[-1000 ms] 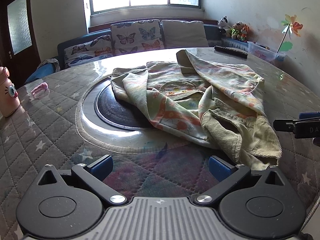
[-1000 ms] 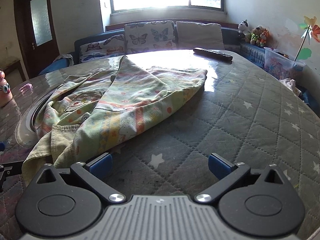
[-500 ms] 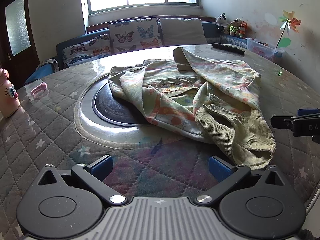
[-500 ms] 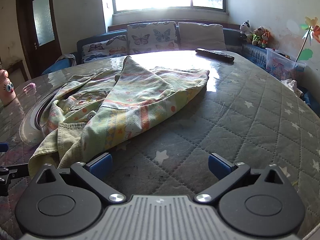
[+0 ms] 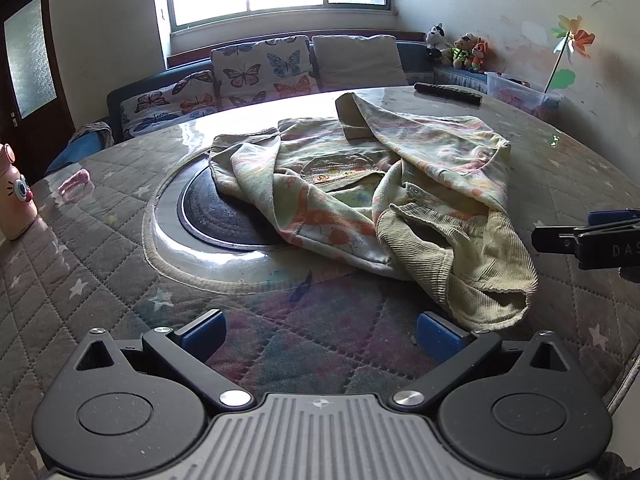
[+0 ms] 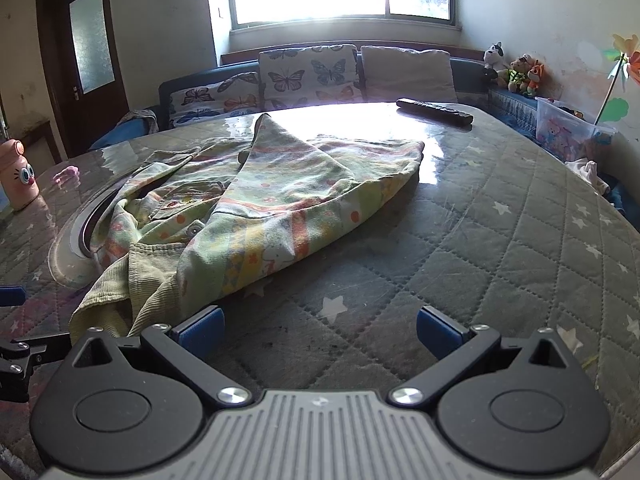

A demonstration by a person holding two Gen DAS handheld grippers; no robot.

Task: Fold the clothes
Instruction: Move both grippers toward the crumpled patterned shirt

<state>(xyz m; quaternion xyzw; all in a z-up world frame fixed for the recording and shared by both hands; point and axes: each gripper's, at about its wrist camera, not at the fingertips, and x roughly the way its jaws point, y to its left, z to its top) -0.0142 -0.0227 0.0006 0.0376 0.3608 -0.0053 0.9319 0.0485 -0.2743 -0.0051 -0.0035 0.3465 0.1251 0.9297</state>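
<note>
A crumpled child's garment (image 5: 384,188), pale green with a pastel print and a corduroy outside, lies heaped on the round quilted table (image 5: 80,264); it also shows in the right wrist view (image 6: 256,208). My left gripper (image 5: 320,334) is open and empty, a little short of the garment's near corduroy edge. My right gripper (image 6: 318,326) is open and empty over bare table, with the garment's near edge by its left finger. The right gripper's fingers (image 5: 568,238) show at the right edge of the left wrist view.
A dark round turntable disc (image 5: 216,216) lies partly under the garment. A remote control (image 6: 434,110) lies at the table's far side. A pink bottle with cartoon eyes (image 6: 18,176) stands at the left. A sofa with butterfly cushions (image 6: 308,76) is behind the table.
Both grippers have drawn back and risen slightly, so the garment looks a little farther off. The garment has not moved. Both grippers stay open.
</note>
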